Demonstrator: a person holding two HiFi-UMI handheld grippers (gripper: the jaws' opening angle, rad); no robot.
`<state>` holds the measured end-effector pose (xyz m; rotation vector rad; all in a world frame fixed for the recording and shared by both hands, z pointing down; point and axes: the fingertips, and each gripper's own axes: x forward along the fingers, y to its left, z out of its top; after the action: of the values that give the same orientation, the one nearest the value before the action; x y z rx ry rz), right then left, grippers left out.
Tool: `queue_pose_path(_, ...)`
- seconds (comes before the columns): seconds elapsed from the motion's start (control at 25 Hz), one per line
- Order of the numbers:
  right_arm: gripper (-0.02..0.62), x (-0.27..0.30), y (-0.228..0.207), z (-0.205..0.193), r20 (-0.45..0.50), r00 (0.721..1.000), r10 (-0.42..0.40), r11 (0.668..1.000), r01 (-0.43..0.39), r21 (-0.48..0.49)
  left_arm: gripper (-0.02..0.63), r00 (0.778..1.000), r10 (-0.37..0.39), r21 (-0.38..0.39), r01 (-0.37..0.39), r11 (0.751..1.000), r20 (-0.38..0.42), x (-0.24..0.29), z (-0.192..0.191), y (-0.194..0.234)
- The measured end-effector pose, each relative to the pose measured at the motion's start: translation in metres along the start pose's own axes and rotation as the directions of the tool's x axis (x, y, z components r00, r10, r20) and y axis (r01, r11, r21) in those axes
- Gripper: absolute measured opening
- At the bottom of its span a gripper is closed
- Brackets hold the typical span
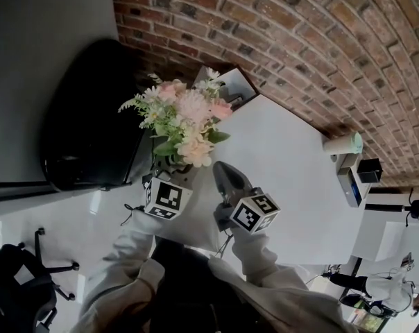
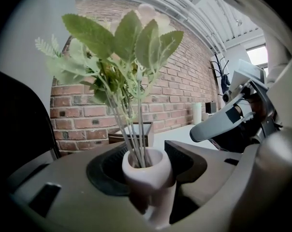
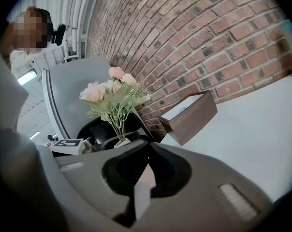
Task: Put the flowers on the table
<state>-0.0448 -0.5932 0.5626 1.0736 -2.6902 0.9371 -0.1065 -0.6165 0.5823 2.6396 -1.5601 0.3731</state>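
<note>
Jaws: left gripper's point(image 2: 146, 166) clamp the pale vase point(image 2: 145, 178); right gripper's point(image 3: 149, 144) pressed together, empty. White table point(image 1: 293, 179). Flowers point(image 1: 185, 120) upright in vase, over table's near-left edge; resting or lifted, cannot tell. Right gripper over table's near edge.

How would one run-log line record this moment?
left gripper: shut on vase | flowers: upright in vase | vase: near table edge | right gripper: shut, empty
</note>
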Motion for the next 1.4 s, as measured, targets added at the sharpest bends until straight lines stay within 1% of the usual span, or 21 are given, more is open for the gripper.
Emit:
queue_pose_path(0.2, 0.0, -0.003, 0.009, -0.003, -0.008, 1.0, 0.024, 1.0, -0.024, -0.005, 0.222, 1.0, 0.003, 0.017, -0.003, 1.0, 0.001, -0.002, -0.006, -0.006)
queue_pose_path(0.32, 0.0, -0.005, 0.011, -0.004, -0.002, 1.0, 0.025, 1.0, -0.025, -0.007, 0.222, 1.0, -0.006, 0.009, 0.006, 1.0, -0.009, 0.0, -0.009, -0.008)
queue_pose_path(0.44, 0.0, -0.008, 0.014, -0.004, 0.004, 1.0, 0.022, 1.0, -0.022, -0.01, 0.224, 1.0, 0.01, 0.007, -0.01, 1.0, -0.01, -0.001, -0.011, -0.008)
queue_pose_path(0.52, 0.0, -0.01, 0.014, -0.003, 0.006, 1.0, 0.008, 1.0, -0.008, -0.012, 0.224, 0.999, 0.032, 0.003, -0.032, 0.999, -0.003, -0.002, -0.01, -0.006)
queue_pose_path(0.6, 0.002, -0.014, 0.01, -0.003, 0.007, 1.0, -0.028, 1.0, 0.028, -0.013, 0.225, 0.999, 0.047, -0.012, -0.047, 0.999, 0.006, -0.005, -0.009, -0.005)
queue_pose_path(0.64, 0.002, -0.016, 0.008, -0.004, 0.007, 0.999, -0.047, 0.999, 0.047, -0.013, 0.241, 0.999, 0.053, -0.022, -0.053, 0.998, 0.01, -0.006, -0.008, -0.006)
queue_pose_path(0.68, 0.003, -0.018, 0.006, -0.004, 0.006, 0.998, -0.062, 0.998, 0.062, -0.011, 0.272, 0.998, 0.061, -0.031, -0.06, 0.998, 0.013, -0.007, -0.007, -0.006)
queue_pose_path(0.72, 0.018, -0.02, 0.006, -0.005, 0.003, 0.997, -0.071, 0.997, 0.071, -0.007, 0.297, 0.997, 0.069, -0.038, -0.069, 0.997, 0.015, -0.008, -0.005, -0.006)
queue_pose_path(0.76, 0.128, -0.021, 0.006, -0.006, -0.001, 0.997, -0.074, 0.997, 0.074, -0.002, 0.324, 0.997, 0.076, -0.043, -0.076, 0.996, 0.018, -0.01, -0.004, -0.006)
queue_pose_path(0.8, 0.153, -0.023, 0.007, -0.007, -0.003, 0.997, -0.074, 0.997, 0.074, 0.002, 0.35, 0.997, 0.08, -0.047, -0.079, 0.996, 0.018, -0.011, -0.003, -0.006)
queue_pose_path(0.84, 0.153, -0.024, 0.009, -0.007, -0.003, 0.997, -0.072, 0.997, 0.072, 0.002, 0.362, 0.997, 0.08, -0.05, -0.079, 0.996, 0.016, -0.013, -0.002, -0.007)
queue_pose_path(1.0, 0.153, -0.035, 0.018, -0.009, 0.017, 0.998, -0.066, 0.998, 0.066, -0.009, 0.362, 0.995, 0.092, -0.038, -0.091, 0.995, 0.028, -0.029, 0.012, -0.007)
queue_pose_path(1.16, 0.153, -0.05, 0.029, -0.014, 0.018, 0.999, -0.049, 0.999, 0.049, -0.012, 0.362, 0.991, 0.13, -0.046, -0.129, 0.991, 0.028, -0.059, 0.017, -0.012)
queue_pose_path(1.36, 0.144, -0.07, 0.05, -0.021, 0.031, 0.999, -0.009, 1.0, 0.01, -0.022, 0.355, 0.987, 0.16, -0.07, -0.161, 0.985, -0.02, -0.099, 0.021, -0.028)
queue_pose_path(1.4, 0.143, -0.074, 0.055, -0.022, 0.032, 0.999, -0.001, 1.0, 0.002, -0.028, 0.298, 0.986, 0.167, -0.074, -0.168, 0.983, -0.026, -0.106, 0.023, -0.032)
